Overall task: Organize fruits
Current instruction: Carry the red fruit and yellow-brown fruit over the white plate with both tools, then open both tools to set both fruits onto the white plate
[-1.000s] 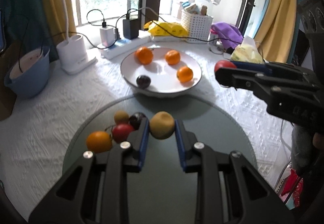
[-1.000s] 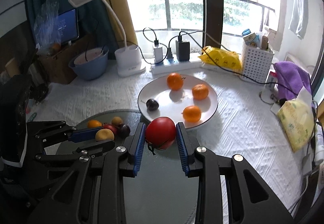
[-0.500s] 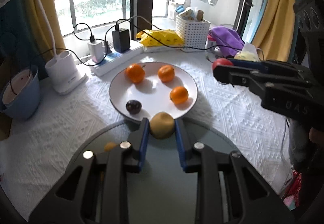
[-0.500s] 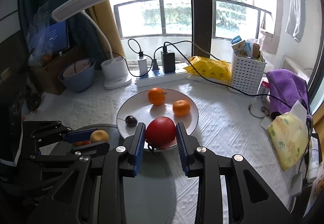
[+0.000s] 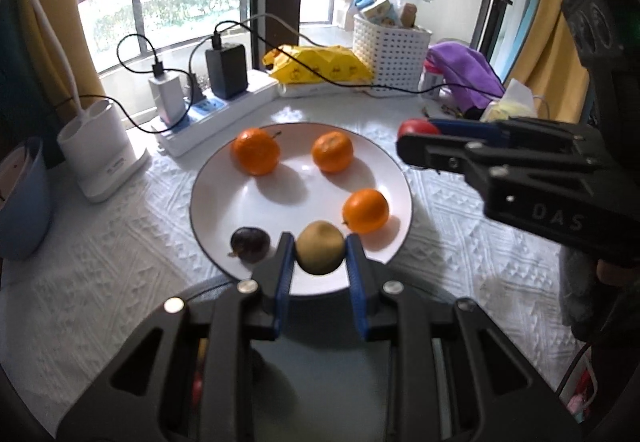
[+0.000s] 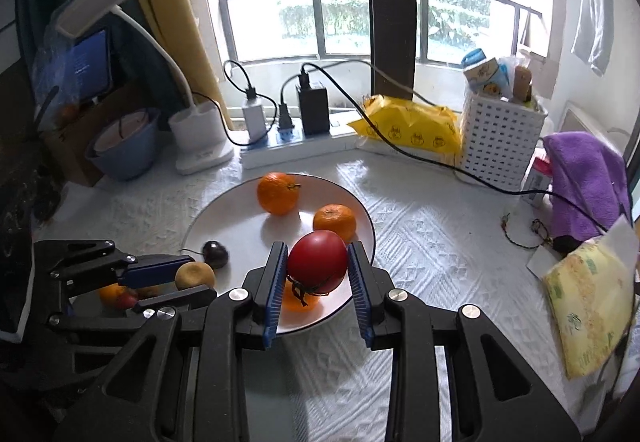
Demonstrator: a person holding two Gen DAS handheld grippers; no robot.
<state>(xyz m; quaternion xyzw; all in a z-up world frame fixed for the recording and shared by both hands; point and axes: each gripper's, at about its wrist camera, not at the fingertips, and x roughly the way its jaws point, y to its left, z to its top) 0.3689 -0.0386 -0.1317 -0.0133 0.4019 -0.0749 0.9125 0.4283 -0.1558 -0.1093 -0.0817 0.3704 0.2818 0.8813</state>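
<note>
A yellow-brown fruit [image 5: 320, 253] sits clamped in the left hand-held gripper [image 5: 320, 256], at the near rim of the white plate [image 5: 224, 178]. A red tomato [image 6: 317, 261] is pinched in the right hand-held gripper [image 6: 318, 266], above the plate's near right part. On the plate lie three oranges [image 5: 255, 151] and a dark plum [image 5: 250, 243]. The plate rests on the white-clothed tabletop [image 5: 100, 242]; beyond it stand a power strip [image 5: 216, 114] and a white basket [image 5: 390, 58].
</note>
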